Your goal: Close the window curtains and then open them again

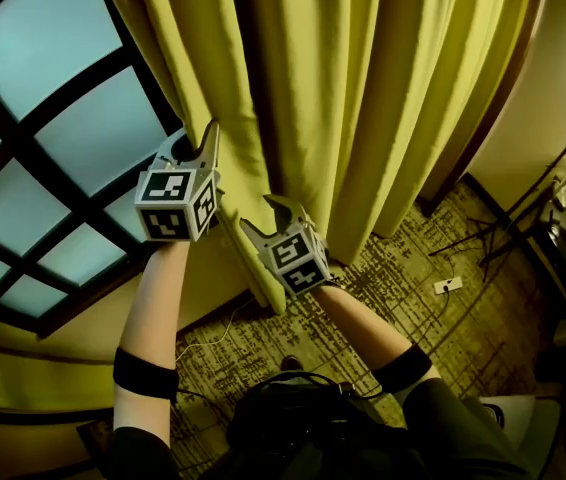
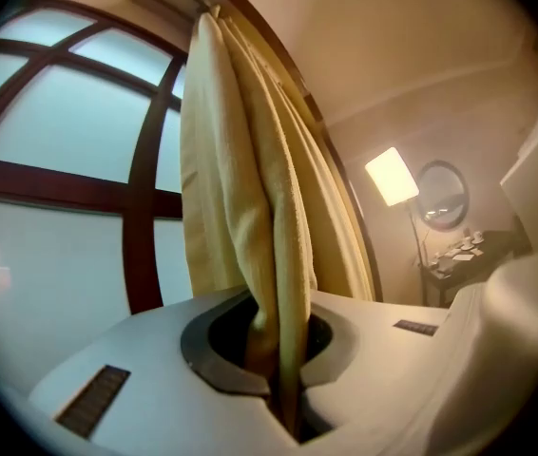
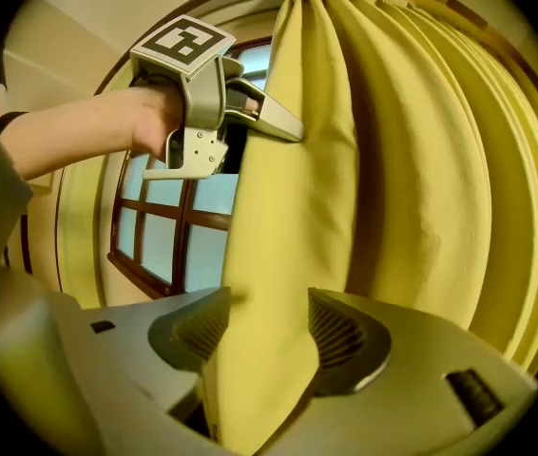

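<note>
**Grippers at the edge of a yellow curtain, beside a dark-framed window**

The left gripper (image 1: 206,140) was clamped tight on the curtain (image 1: 363,88). A narrow fold of the cloth was pinched between its closed jaws and rose straight up out of them. The frosted panes of the window (image 1: 53,148) lay to that side. Just below it and to its right, the right gripper (image 1: 281,211) had its jaws spread apart. A broader fold of the same curtain edge hung down between them, filling much of the gap, but the ribbed pads did not squeeze it. The rest of the curtain stood gathered in deep pleats to the right of the glass, falling toward the patterned carpet (image 1: 413,298).
</note>
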### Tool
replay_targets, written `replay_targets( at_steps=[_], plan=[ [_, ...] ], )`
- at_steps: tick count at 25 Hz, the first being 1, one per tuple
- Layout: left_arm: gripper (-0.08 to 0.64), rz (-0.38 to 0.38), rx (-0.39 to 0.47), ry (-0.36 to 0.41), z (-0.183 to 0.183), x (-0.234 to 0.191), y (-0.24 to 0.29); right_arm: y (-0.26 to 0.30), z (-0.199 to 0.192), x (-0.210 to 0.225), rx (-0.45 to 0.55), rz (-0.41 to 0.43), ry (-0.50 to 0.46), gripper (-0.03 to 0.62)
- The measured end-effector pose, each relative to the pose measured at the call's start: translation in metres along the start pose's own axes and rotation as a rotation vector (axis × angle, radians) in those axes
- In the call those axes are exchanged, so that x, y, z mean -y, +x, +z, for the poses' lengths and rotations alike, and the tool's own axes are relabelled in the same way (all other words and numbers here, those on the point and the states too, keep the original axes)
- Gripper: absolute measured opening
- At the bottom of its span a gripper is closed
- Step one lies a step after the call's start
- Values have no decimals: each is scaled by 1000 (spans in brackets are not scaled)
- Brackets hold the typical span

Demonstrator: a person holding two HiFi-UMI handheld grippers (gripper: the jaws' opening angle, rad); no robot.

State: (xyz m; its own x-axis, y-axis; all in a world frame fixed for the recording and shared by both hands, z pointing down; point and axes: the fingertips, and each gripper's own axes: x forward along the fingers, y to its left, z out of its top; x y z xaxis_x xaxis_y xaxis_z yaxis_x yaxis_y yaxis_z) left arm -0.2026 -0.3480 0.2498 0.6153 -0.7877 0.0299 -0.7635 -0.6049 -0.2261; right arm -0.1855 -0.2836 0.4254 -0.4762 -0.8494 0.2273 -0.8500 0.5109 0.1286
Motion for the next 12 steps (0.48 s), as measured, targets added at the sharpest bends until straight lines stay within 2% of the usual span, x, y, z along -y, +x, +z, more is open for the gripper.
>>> replay_targets(
  at_steps=[2,4,7,12],
  plan=[
    [8,-47,3,-3,2,3,7,9,1,-2,-5,6,-3,376],
    [8,-85,6,-7,3,7,14,20,2,0,-16,0,1,449],
    [8,-134,15,-39,4,16,25,31,9,10,-21,-55,11,492],
    [8,-192,43,-72,11,33,25,42,23,31,-19,-174,-18,512]
  ],
)
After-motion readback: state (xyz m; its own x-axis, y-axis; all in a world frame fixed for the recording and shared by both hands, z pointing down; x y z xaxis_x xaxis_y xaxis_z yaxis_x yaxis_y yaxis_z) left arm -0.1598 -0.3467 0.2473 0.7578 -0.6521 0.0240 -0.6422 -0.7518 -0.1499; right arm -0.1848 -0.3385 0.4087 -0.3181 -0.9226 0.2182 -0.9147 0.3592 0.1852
